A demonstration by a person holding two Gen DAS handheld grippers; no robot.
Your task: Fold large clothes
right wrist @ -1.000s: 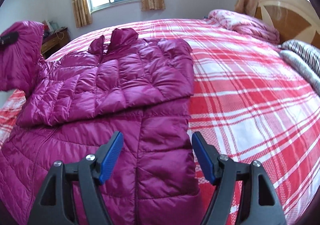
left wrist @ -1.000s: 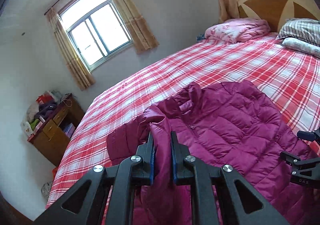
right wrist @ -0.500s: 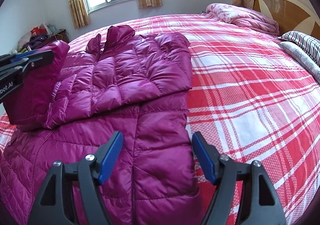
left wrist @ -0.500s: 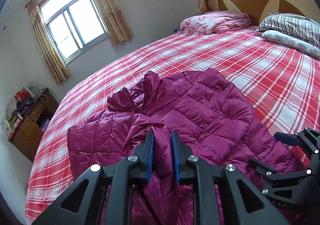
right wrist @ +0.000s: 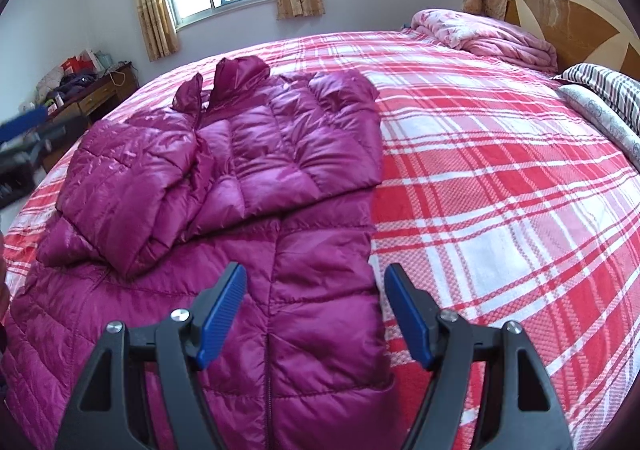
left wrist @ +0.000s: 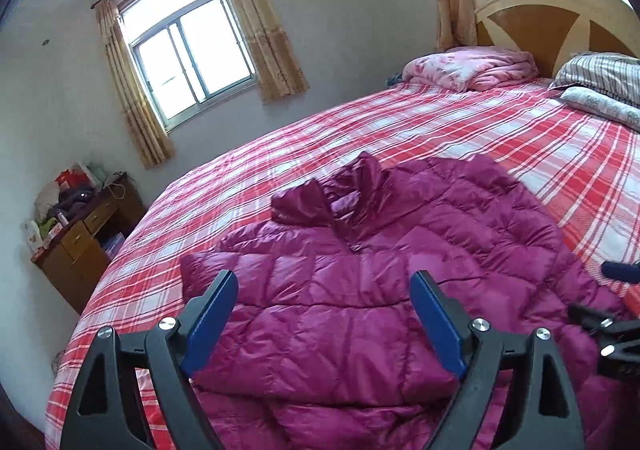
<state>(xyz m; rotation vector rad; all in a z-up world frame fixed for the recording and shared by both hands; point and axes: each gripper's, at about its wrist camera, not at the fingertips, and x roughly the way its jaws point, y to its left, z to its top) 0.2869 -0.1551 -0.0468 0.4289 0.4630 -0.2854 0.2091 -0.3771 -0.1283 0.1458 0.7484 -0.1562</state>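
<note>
Both grippers gaping wide, left gripper (left wrist: pixel 322 320) and right gripper (right wrist: pixel 314 314) poised above magenta jacket (right wrist: pixel 224 178), holding nothing

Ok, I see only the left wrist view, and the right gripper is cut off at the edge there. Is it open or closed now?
Observer: Open. The right gripper holds nothing; its blue pads stand wide apart above the magenta down jacket.
Operator: Over which part of the jacket is it?
Observer: Over the lower front. The zipper runs below the gap between the pads.
Operator: And is this lower half already folded?
Observer: No. It lies flat on the plaid bedsheet; only the sleeves are folded across the chest.
</note>
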